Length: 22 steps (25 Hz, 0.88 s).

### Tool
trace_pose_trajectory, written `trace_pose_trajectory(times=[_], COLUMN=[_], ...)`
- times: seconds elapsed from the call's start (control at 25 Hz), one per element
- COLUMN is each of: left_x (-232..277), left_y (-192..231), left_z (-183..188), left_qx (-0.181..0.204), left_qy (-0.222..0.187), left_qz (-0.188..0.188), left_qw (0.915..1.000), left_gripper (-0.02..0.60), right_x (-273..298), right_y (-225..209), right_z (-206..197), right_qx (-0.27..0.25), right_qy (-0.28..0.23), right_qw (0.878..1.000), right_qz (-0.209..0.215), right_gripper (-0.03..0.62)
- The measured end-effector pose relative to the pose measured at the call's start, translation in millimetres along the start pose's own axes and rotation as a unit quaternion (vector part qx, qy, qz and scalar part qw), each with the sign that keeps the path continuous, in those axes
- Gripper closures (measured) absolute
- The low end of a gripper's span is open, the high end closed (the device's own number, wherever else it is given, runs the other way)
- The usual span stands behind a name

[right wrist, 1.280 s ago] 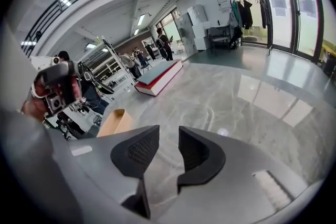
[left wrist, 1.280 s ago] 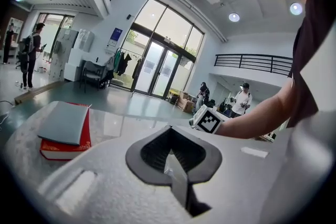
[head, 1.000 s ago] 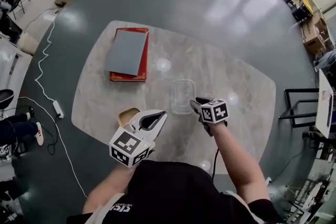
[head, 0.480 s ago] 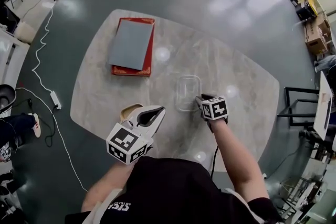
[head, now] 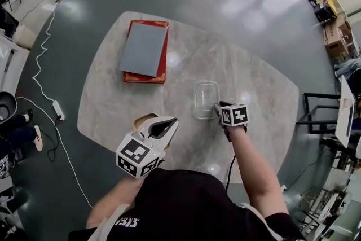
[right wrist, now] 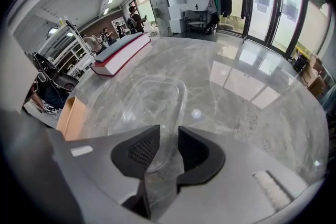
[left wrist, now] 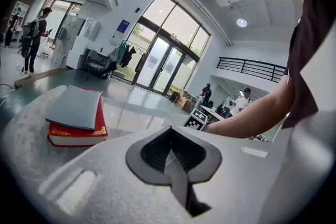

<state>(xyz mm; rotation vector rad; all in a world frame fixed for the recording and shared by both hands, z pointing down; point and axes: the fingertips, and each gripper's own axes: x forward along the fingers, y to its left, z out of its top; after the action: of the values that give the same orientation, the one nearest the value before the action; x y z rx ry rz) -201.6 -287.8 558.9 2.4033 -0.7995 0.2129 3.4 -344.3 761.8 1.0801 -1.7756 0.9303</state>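
Two claws in my feeds, right gripper narrowly parted astride the clear container's near rim mid-desk, left gripper pinched together above the near edge.

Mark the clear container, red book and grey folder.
clear container (right wrist: 155,93): right gripper view, its floor.
red book (head: 142,78): head view, bare near strip of cover.
grey folder (head: 144,49): head view, middle of cover.
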Motion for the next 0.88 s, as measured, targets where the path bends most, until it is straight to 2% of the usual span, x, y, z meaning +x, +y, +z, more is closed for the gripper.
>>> trace_pose_trajectory(times=[0.16, 0.28, 0.4, 0.64, 0.88], left_x=[-4.4, -6.8, -8.4, -9.3, 0.6], left_y=[-0.7, -5.4, -6.7, -19.7, -51.5], left_z=[-2.8, -3.9, -4.4, -0.5, -2.8], left_qx=[-0.002, -0.002, 0.002, 0.0, 0.015], left_qy=[0.001, 0.001, 0.003, -0.002, -0.003], left_qz=[-0.009, -0.02, -0.025, -0.015, 0.003], left_qw=[1.0, 0.9998, 0.9997, 0.9999, 0.9999], left_gripper=[0.578, 0.578, 0.578, 0.578, 0.578], right_x=[1.1, 3.3, 2.3, -2.0, -28.3], right_y=[1.6, 4.8, 9.9, 21.3, 23.5], right_z=[1.8, -2.6, -6.7, -23.8, -18.6], right_qx=[-0.019, -0.005, -0.004, -0.026, -0.018], right_qy=[0.004, -0.004, 0.001, 0.007, -0.047], right_qw=[1.0, 1.0, 1.0, 0.999, 0.997], right_qz=[-0.016, -0.01, -0.008, 0.018, 0.056], right_gripper=[0.49, 0.517, 0.583, 0.582, 0.582])
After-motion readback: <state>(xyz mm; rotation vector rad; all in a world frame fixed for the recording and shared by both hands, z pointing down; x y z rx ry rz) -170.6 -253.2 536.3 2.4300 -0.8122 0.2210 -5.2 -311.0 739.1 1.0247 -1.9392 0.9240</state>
